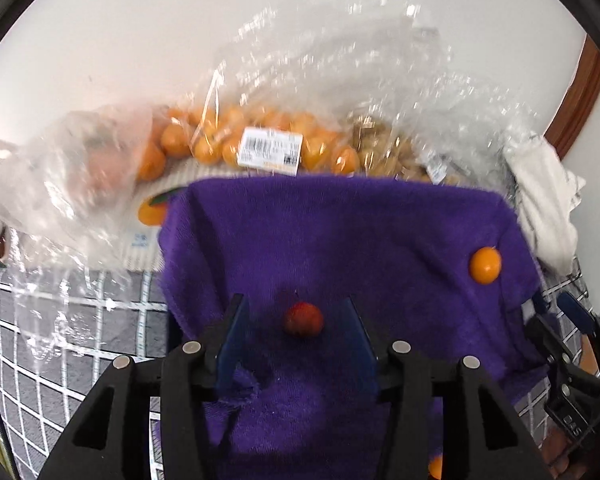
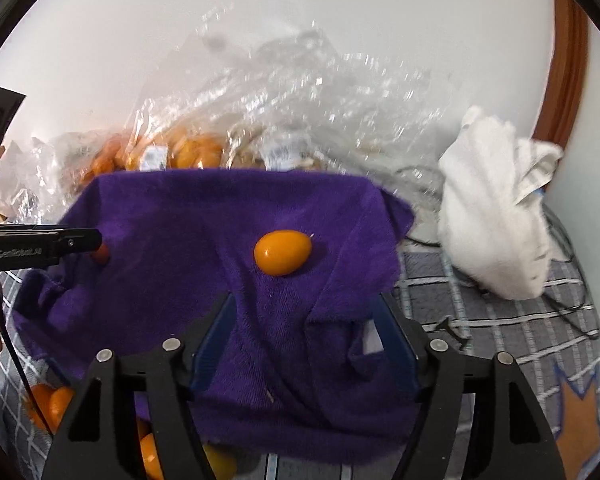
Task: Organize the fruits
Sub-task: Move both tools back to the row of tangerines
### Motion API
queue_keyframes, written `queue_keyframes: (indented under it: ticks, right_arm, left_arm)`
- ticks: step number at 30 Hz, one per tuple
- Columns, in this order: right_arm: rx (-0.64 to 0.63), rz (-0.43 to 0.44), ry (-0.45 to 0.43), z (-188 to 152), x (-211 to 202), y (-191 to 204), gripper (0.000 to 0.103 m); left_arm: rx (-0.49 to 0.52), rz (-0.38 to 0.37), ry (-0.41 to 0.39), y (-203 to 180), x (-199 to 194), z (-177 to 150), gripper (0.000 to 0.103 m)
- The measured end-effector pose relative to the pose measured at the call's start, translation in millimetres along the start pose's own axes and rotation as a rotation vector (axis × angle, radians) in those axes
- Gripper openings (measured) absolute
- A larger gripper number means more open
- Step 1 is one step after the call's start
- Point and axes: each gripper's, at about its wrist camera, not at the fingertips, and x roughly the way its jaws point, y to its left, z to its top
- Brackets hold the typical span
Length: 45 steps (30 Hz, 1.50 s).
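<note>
A small red fruit (image 1: 303, 319) lies on a purple towel (image 1: 340, 232). My left gripper (image 1: 296, 312) is open, its fingers on either side of the red fruit, just above the towel. An orange kumquat (image 1: 485, 265) lies at the towel's right side. In the right wrist view the kumquat (image 2: 283, 252) lies on the towel (image 2: 220, 300) ahead of my open, empty right gripper (image 2: 304, 308). The left gripper's body (image 2: 40, 246) shows at the left there, partly hiding the red fruit (image 2: 101, 254).
Clear plastic bags of orange fruits (image 1: 204, 140) and brownish ones (image 1: 388, 152) lie behind the towel against a white wall. A white cloth (image 2: 496, 208) lies at the right. Loose oranges (image 2: 48, 400) sit at the near left on a grey checked cloth (image 2: 500, 320).
</note>
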Motion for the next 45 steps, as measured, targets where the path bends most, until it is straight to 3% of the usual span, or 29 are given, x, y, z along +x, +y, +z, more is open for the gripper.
queue_keyframes:
  ticks: [4, 9, 11, 15, 19, 22, 25, 27, 28, 36, 39, 41, 42, 45]
  right_arm:
    - [0.037, 0.022, -0.029, -1.6, -35.6, -5.4, 0.075]
    - [0.059, -0.04, -0.059, -19.1, -78.1, -12.9, 0.075]
    - [0.09, -0.014, -0.043, -28.5, -89.9, -18.9, 0.075]
    - [0.1, 0.02, 0.025, -49.9, -101.7, -25.1, 0.075]
    - [0.046, 0.011, 0.055, -68.9, -104.2, -17.7, 0.074]
    - [0.062, 0.076, 0.051, -83.0, -104.8, -11.3, 0.071]
    - [0.08, 0.166, 0.06, -94.7, -99.9, 0.6, 0.069]
    - [0.062, 0.214, 0.065, -101.4, -93.0, 12.5, 0.069]
    - [0.048, 0.227, 0.068, -104.1, -89.5, 18.6, 0.069]
    - [-0.01, 0.272, 0.083, -113.8, -65.3, 54.1, 0.068]
    - [-0.021, 0.277, 0.086, -114.4, -52.9, 55.0, 0.062]
    - [-0.007, 0.32, 0.119, -112.9, -44.7, 51.9, 0.042]
    - [0.0, 0.339, 0.111, -112.3, -45.4, 50.1, 0.037]
    - [0.006, 0.294, 0.093, -113.6, -51.0, 42.4, 0.037]
  left_arm:
    - [-0.017, 0.004, -0.078, 1.3, -26.4, 3.8, 0.047]
    - [0.032, 0.012, -0.16, -7.5, -56.3, 4.2, 0.046]
    - [0.033, -0.026, -0.175, -9.3, -68.2, 3.9, 0.046]
    - [0.057, 0.014, -0.24, -12.0, -96.8, -7.6, 0.047]
    - [0.051, 0.006, -0.178, -6.6, -102.7, -31.8, 0.047]
    - [0.038, 0.019, -0.15, 1.9, -107.5, -57.7, 0.047]
    - [-0.005, -0.022, -0.124, 16.2, -111.4, -89.4, 0.047]
    - [-0.012, -0.022, -0.095, 22.6, -111.3, -107.5, 0.052]
    - [-0.005, -0.01, -0.083, 24.1, -110.8, -115.5, 0.058]
    - [-0.048, 0.025, -0.058, 46.4, -112.2, -164.2, 0.058]
    - [-0.075, 0.003, -0.066, 53.3, -114.5, -177.8, 0.058]
    - [-0.083, -0.02, -0.073, 52.9, -114.9, -182.6, 0.058]
    - [-0.084, -0.032, -0.077, 52.2, -114.1, -184.4, 0.058]
    - [-0.074, -0.064, -0.084, 43.6, -108.6, -185.4, 0.058]
